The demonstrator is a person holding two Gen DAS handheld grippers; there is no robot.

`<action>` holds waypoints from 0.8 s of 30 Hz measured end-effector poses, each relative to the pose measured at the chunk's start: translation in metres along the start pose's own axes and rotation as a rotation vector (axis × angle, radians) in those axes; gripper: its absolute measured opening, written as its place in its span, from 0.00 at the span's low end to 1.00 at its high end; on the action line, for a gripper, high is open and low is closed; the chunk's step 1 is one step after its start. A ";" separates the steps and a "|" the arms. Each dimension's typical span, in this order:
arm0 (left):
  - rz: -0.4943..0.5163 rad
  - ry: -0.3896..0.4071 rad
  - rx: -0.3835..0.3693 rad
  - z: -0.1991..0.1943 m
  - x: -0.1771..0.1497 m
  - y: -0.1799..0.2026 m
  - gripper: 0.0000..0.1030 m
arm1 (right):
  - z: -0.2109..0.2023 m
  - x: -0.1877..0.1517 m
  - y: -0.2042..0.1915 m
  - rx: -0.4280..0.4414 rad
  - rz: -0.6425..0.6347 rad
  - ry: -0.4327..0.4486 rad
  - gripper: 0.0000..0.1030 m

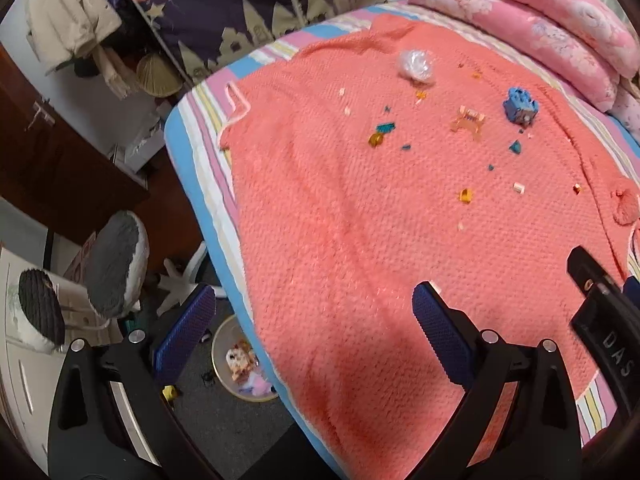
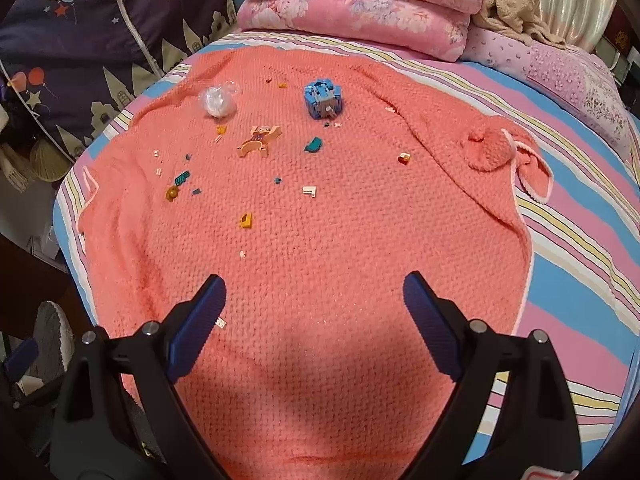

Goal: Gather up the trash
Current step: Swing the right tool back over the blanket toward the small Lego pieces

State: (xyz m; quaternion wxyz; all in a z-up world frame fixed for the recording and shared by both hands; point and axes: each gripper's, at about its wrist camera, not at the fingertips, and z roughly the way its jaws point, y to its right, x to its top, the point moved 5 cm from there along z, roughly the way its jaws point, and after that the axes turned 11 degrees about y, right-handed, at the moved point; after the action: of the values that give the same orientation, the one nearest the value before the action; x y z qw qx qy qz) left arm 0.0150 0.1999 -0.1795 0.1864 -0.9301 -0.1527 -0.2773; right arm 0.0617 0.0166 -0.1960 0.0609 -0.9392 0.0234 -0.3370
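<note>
Both jaws wide, empty: left gripper point(image 1: 316, 336), right gripper point(image 2: 312, 320) above coral blanket point(image 2: 320, 240). Plastic wad point(image 2: 218, 102) at eleven o'clock; wastebasket point(image 1: 216, 364) on floor at seven.

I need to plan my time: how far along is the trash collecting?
Done: the round bin on the floor already holds some scraps. In hand: nothing; left gripper and right gripper are open. Left: crumpled clear plastic wad and small scattered bits on the coral knitted blanket.
</note>
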 end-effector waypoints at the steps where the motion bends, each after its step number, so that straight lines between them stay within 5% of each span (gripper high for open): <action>1: -0.008 -0.014 0.006 0.002 -0.003 -0.002 0.94 | 0.000 -0.001 -0.001 -0.003 -0.004 0.001 0.84; 12: 0.011 -0.020 0.006 0.001 -0.018 -0.003 0.94 | 0.021 -0.024 -0.004 0.018 -0.024 -0.089 0.84; 24: -0.020 -0.003 -0.019 0.018 -0.001 -0.005 0.94 | 0.035 -0.005 -0.021 0.043 -0.053 -0.129 0.84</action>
State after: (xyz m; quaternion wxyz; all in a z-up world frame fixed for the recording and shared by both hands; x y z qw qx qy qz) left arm 0.0202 0.2113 -0.1928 0.1743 -0.9306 -0.1598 -0.2794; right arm 0.0804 0.0412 -0.2237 0.0733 -0.9577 -0.0127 -0.2779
